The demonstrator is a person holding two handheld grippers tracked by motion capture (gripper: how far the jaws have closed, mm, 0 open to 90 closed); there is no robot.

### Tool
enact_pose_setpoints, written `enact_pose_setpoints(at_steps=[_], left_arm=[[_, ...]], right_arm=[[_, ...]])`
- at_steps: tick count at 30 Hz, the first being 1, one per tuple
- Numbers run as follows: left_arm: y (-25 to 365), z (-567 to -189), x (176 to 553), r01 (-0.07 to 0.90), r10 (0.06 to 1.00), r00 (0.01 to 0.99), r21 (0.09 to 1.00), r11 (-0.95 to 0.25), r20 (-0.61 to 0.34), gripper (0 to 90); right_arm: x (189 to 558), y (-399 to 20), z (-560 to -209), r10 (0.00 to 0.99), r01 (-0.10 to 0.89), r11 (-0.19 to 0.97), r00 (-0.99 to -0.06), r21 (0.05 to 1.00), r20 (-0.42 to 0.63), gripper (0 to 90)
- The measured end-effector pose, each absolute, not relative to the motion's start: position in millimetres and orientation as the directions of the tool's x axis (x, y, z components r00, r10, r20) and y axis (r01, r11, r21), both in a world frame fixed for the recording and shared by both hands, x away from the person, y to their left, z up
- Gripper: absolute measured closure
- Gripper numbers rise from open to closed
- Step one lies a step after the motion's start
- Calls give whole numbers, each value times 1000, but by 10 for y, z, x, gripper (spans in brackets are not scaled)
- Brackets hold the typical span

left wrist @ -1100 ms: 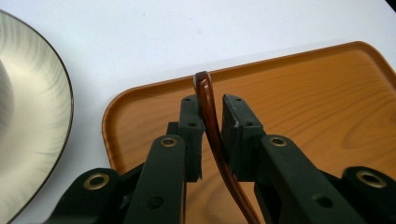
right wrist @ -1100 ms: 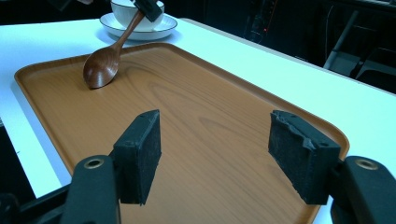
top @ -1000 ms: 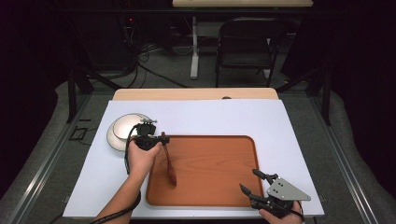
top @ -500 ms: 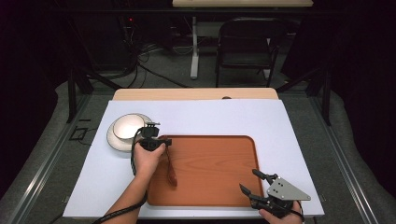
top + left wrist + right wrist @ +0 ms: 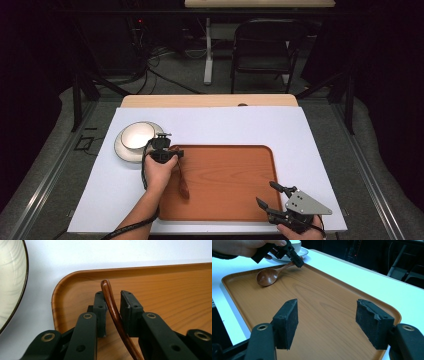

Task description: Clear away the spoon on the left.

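A dark room surrounds the white table (image 5: 320,150), where the high view shows the left gripper (image 5: 172,154) low over the near-left part of the wooden tray (image 5: 235,200), the spoon (image 5: 183,184) running back from it toward the person. In the left gripper view the spoon's handle (image 5: 113,310) lies between jaws that have just been opening, a gap showing on the left side, so the spoon seems set down and nearly released, the bowl (image 5: 10,280) just off to the gripper's left. In the right gripper view the right gripper (image 5: 329,323) hangs wide open and empty over the tray's near end, well apart from the spoon, so only drawing the left gripper away appears left.
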State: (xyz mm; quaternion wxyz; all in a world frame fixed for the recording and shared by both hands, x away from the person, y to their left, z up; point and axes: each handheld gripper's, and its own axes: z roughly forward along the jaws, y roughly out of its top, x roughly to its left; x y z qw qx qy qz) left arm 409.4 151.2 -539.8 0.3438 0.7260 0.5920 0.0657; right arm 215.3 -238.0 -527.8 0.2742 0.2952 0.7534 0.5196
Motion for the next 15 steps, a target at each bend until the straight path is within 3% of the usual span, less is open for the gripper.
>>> enact_pose_setpoints(at_steps=[15], left_arm=[[1445,-5468,4073,797,924,287,598,-83,-253,710]], right_arm=[[2150,-2384,-5274,731,160,283,-674,946,-105,340]])
